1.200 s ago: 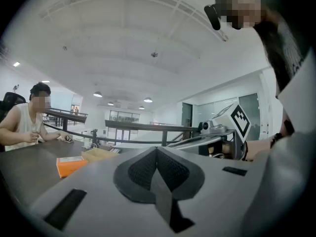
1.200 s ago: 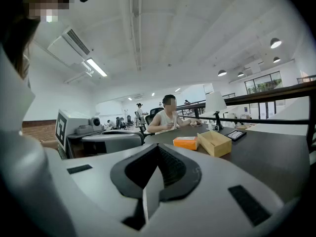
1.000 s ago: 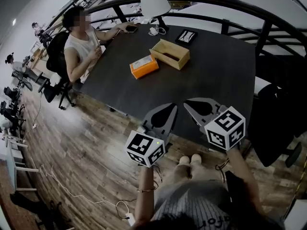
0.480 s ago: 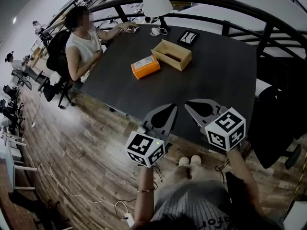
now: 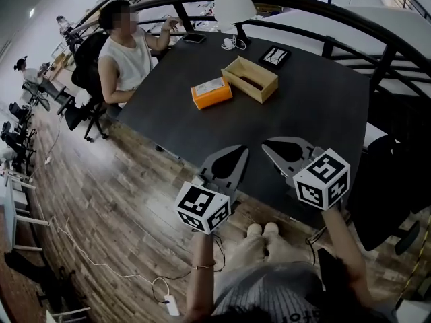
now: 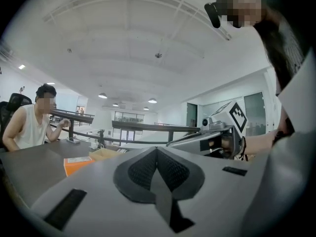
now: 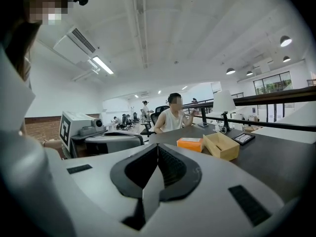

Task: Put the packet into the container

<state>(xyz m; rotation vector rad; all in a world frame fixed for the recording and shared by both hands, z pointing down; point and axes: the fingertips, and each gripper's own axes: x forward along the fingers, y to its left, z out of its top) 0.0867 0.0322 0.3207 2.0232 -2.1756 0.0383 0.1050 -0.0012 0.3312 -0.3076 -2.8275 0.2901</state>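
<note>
Since a second ago, the seated person [image 5: 124, 59] has lifted a hand [image 5: 172, 24] off the surface [image 5: 316, 113], while both grippers have kept their place. The left gripper [image 5: 232, 160] and right gripper [image 5: 283, 150] hover side by side over the near edge, each with its jaws pressed together on nothing. The orange packet [image 5: 211, 93] lies flat just beside the container [image 5: 250, 79], on the side toward the seated person. It is well apart from both grippers, beyond their tips.

Bright, even indoor light — a strip light [image 7: 102, 64] and round ceiling lamps [image 7: 285, 41] glow overhead. The dark table [image 5: 316, 113] carries a faint sheen. Fisheye bending curves every edge, corners black — the left gripper [image 6: 157, 154], close to its lens, looks soft.
</note>
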